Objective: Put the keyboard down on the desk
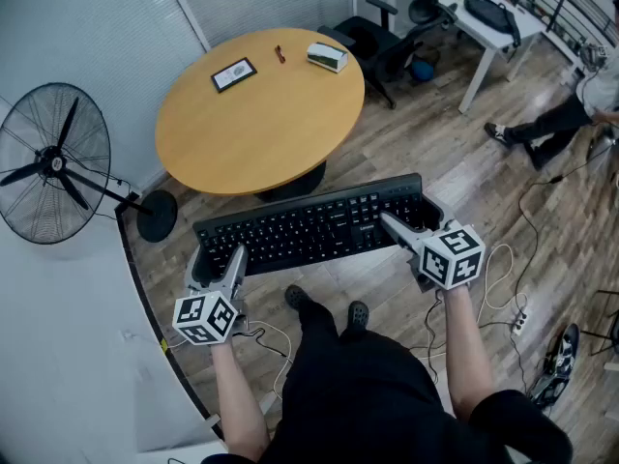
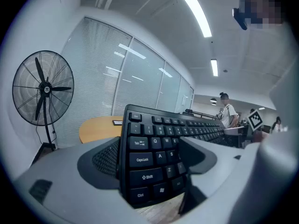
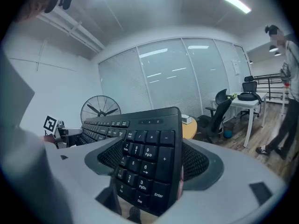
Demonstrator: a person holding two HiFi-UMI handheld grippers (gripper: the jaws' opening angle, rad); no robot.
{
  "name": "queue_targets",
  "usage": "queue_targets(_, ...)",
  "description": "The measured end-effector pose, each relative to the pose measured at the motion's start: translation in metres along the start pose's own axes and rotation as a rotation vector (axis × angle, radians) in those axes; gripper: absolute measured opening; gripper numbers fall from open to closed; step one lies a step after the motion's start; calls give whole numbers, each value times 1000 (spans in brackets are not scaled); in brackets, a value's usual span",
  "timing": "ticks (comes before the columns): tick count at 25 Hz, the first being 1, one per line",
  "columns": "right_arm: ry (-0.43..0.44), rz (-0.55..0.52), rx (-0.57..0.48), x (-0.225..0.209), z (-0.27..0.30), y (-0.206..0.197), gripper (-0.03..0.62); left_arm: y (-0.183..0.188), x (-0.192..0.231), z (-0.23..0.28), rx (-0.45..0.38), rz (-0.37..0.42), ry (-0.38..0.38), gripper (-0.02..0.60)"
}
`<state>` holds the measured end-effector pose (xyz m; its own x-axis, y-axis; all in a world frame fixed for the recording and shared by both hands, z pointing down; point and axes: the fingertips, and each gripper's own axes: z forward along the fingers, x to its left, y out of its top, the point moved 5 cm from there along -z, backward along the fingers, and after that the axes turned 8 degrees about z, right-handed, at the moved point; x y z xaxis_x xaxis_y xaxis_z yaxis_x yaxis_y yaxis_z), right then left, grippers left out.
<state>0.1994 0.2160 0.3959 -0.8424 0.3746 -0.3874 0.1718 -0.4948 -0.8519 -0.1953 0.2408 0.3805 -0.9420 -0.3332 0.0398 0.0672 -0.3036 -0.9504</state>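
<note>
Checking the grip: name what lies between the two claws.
The long black plastic keyboard spans from left claw to right claw, each gripping an end; head view.

Head view: from above, steeply down onto left gripper and right gripper. Each gripper view: close behind its own jaws, looking along the keyboard gripped between them, toward the other gripper. All three share keyboard, round table, fan.
</note>
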Motion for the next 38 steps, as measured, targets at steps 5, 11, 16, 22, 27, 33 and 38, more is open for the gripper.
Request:
queue_targets(5,-2,-11,-2,4,-7,2,389,1,-2,-6,0,-8,2,377)
queue_targets(11,-2,-6,-5,7,-10,5,390,0,-3,-10,-3,-17,2,377)
queue_targets(16,-11,23,8,6,-11,5,388,5,-3,-6,15,-12,-10,377)
queue_targets(22,-8,30,30,1,-6,-1,388,-3,-2,-4,32,-25,-12,377)
queue_targets(27,8,26,26,10,-41,-22,388,-17,-23,-42,23,-19,3,377)
queue_targets(33,5,32,32,7,-39,-25,388,-21,-23,-38,31,-24,-2,377)
queue_targets(38,1,33,34,4,-46,-30,387,-27,-31,-41,31,-26,-7,377)
